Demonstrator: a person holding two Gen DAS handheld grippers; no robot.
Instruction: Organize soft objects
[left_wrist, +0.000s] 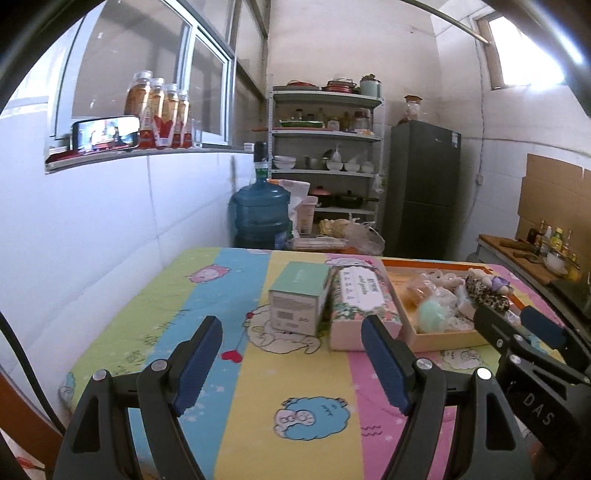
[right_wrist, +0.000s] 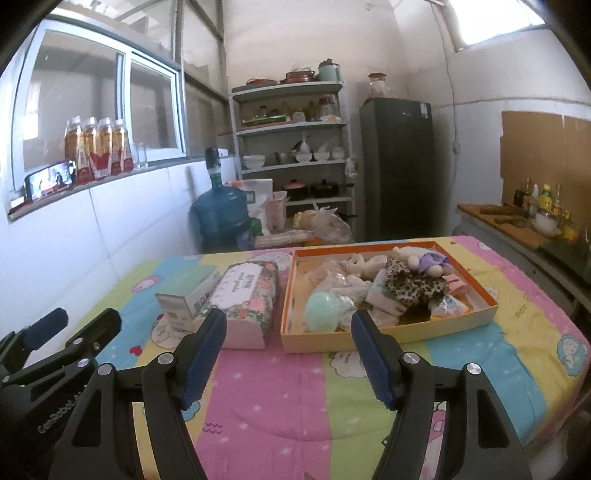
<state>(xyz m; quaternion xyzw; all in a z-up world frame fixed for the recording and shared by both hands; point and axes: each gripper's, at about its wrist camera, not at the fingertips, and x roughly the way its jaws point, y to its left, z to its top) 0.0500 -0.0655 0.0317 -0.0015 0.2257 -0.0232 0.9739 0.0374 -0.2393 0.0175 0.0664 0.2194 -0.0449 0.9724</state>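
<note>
Left wrist view: left gripper jaws spread, nothing between them, above the striped cartoon cover on the surface. Mint box and floral box stand touching, just ahead. Shallow orange-rimmed tray to their right holds the soft toys.

Right wrist view: right gripper jaws spread, empty, in front of the tray. Soft toys are piled inside; a mint puff sits at the tray's near-left corner.
</note>
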